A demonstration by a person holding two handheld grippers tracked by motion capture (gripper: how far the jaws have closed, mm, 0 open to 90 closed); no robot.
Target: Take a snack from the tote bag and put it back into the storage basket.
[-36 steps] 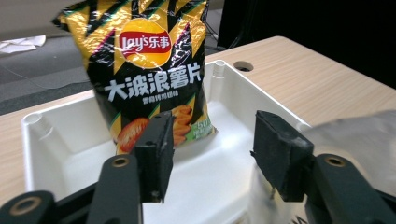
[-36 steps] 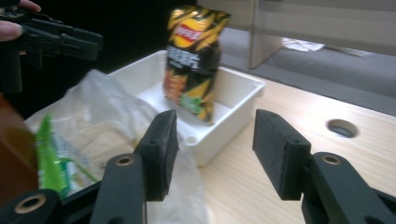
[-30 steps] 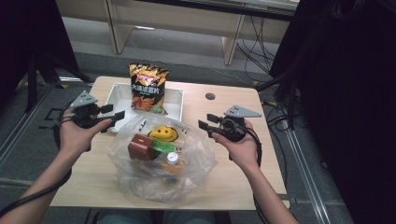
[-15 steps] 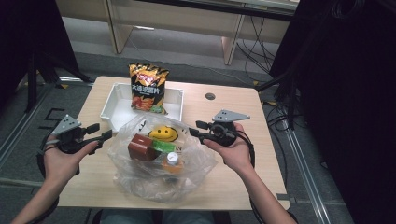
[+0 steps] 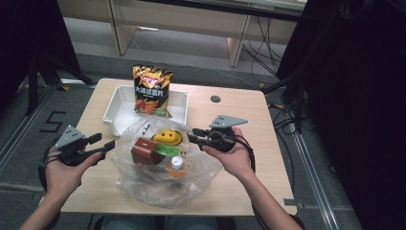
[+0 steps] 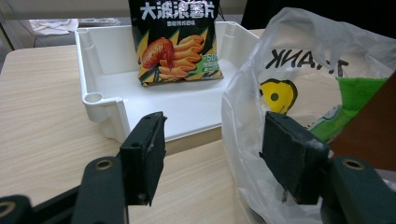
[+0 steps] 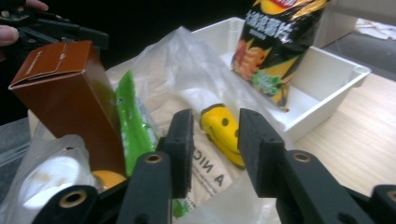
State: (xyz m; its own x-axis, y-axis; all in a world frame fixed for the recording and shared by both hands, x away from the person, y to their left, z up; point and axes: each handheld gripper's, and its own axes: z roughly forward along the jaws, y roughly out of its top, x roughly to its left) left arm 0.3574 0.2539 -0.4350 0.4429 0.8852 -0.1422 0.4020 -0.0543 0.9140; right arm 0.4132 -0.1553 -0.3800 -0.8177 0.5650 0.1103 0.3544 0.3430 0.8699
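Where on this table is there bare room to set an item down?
Bare wood lies right of the white tray out to the table's far right corner, and left of the tray. The tray floor before the chip bag is free. The plastic bag crowds the middle.

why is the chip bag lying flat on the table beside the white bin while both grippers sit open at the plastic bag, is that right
Not quite. The chip bag is not flat on the table; it stands upright inside the white bin, leaning on the far wall, as the high view and the left gripper view show. The rest holds: the left gripper and the right gripper are both open at the sides of the plastic bag.
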